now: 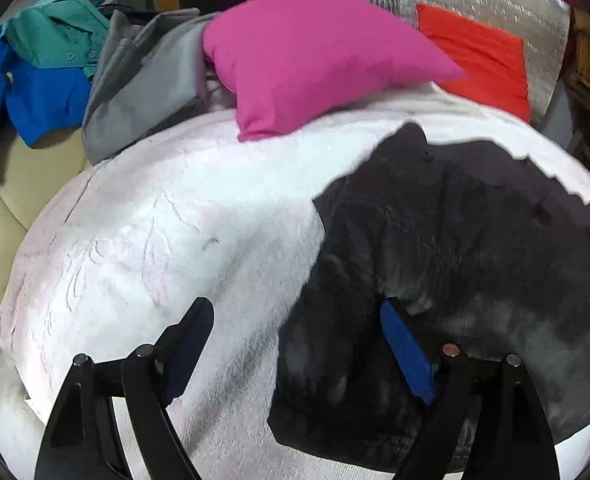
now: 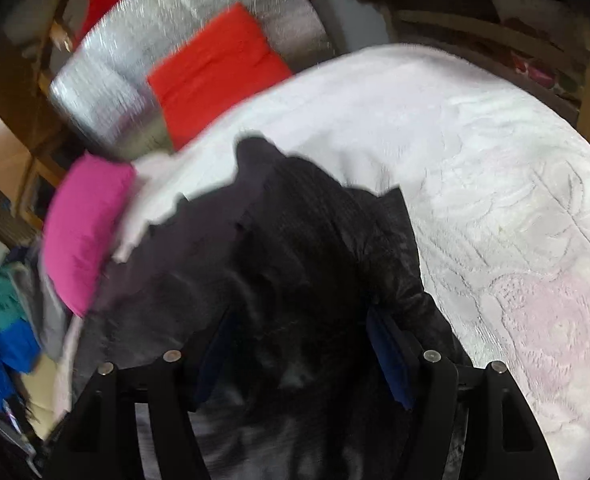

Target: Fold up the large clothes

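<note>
Left tool [image 1: 295,320] and right tool [image 2: 299,328] both angle downward, jaws spread wide apart.

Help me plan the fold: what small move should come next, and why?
Probably lower the left hand-held gripper onto the near edge of the dark garment and close. Its jaws stand open with nothing gripped, one finger over the cloth, and the garment lies rumpled on the white blanket.

no legible text, no labels, no brands, no numbers
</note>
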`<state>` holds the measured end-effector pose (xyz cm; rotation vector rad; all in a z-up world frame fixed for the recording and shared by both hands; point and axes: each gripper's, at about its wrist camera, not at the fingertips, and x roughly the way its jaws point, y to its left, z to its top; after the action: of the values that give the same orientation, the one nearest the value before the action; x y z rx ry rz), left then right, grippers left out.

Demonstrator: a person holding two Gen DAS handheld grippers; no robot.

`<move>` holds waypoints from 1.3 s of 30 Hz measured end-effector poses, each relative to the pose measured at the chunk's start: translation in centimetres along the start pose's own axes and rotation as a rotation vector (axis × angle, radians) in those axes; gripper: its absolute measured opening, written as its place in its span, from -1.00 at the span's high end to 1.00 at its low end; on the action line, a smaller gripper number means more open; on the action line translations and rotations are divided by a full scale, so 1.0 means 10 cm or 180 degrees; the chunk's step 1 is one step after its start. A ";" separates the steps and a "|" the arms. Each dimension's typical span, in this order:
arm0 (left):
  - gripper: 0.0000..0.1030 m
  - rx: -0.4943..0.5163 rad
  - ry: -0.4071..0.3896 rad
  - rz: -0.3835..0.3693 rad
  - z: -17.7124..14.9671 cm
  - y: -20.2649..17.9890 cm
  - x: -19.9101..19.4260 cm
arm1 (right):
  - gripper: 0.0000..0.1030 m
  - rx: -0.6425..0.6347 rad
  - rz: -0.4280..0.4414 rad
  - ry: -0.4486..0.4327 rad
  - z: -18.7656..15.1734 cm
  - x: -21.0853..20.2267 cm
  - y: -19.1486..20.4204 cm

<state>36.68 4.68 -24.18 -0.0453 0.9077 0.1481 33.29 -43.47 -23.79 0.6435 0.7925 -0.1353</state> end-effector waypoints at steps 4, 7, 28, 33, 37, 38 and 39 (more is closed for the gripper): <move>-0.66 -0.0118 -0.0078 -0.0014 0.17 0.06 0.08 | -0.41 -0.0343 -0.0131 -0.0214 0.09 -0.02 0.22; -0.66 -0.0213 -0.0018 -0.0116 0.30 0.11 0.21 | -0.56 -0.0553 -0.0429 -0.0227 0.21 0.05 0.29; -0.65 -0.0361 0.0237 -0.0268 0.43 -0.10 0.73 | 0.07 -0.0094 -0.0534 0.0238 0.34 0.67 -0.29; -0.65 -0.0213 0.0007 -0.0057 0.40 -0.14 0.37 | -0.41 -0.0022 -0.0400 -0.0118 0.36 0.17 -0.21; -0.65 0.0069 -0.0396 0.0087 0.29 -0.27 -0.15 | -0.41 -0.0145 -0.0271 -0.0536 0.19 -0.37 -0.08; -0.65 0.0121 -0.0480 0.0105 0.26 -0.29 -0.26 | -0.41 -0.0160 -0.0203 -0.0594 0.12 -0.52 -0.06; -0.65 0.0187 -0.0598 0.0129 0.20 -0.33 -0.44 | -0.41 -0.0171 -0.0168 -0.0625 0.07 -0.60 -0.03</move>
<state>36.05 1.18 -19.62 0.0410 0.7251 0.1605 29.43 -44.79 -19.39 0.5495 0.6217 -0.2213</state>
